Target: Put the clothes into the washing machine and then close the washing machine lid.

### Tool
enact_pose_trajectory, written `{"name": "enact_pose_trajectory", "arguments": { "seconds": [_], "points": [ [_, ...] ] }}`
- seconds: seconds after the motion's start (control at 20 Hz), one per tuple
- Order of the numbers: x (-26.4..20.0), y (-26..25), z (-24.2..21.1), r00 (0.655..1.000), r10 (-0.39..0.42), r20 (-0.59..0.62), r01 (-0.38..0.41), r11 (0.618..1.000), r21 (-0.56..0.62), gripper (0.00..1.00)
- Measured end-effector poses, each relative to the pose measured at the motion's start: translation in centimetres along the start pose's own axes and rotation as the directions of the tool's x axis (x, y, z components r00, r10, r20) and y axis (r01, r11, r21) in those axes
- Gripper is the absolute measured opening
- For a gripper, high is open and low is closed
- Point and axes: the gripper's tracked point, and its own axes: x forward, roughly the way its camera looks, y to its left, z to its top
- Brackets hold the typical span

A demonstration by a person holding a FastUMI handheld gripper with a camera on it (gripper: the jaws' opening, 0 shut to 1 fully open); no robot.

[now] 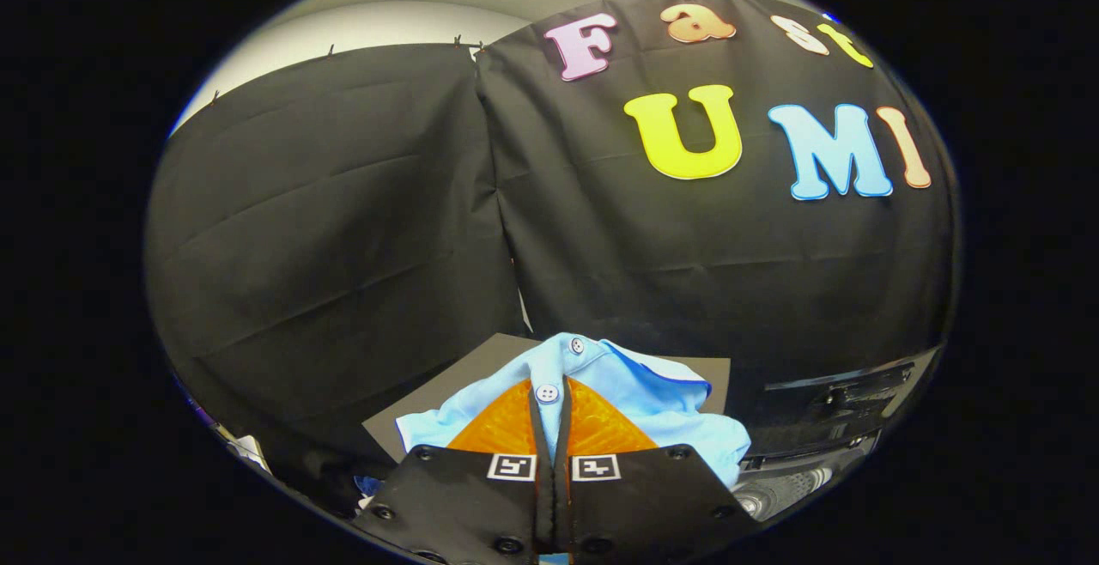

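A light blue shirt with white buttons is bunched around my fingers, its buttoned placket pinched in the narrow gap between them. My gripper is shut on that strip of cloth, and the rest of the shirt spills out ahead of and to both sides of the fingers. To the right of the fingers and a little beyond them is a dark machine body, likely the washing machine, with a grey ribbed part below it. Whether its lid stands open is hidden.
A dark flat board lies under the shirt. The booth's black cloth wall hangs close behind, with a seam between two panels straight ahead. Small bits of white and blue stuff sit low to the left of the fingers.
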Motion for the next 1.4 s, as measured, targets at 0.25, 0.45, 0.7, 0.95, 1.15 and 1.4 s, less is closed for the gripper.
{"name": "enact_pose_trajectory", "arguments": {
  "seconds": [0.25, 0.45, 0.7, 0.95, 1.15, 1.4],
  "points": [
    [-1.6, -3.2, 1.0, 0.998, -0.043, 0.038, 0.042, 0.999, 0.022, 0.01],
    [-2.6, -5.9, 1.4, 0.995, -0.084, 0.051, 0.083, 0.996, 0.027, 0.01],
    [-3.7, -9.5, 1.6, 0.987, -0.145, 0.066, 0.140, 0.987, 0.081, 0.01],
    [-5.4, -12.8, 1.1, 0.978, -0.196, 0.066, 0.188, 0.977, 0.104, 0.01],
    [-7.1, -15.0, 1.0, 0.971, -0.228, 0.074, 0.219, 0.969, 0.115, 0.01],
    [-8.9, -17.8, 0.8, 0.961, -0.267, 0.079, 0.253, 0.956, 0.145, 0.01]
  ]
}}
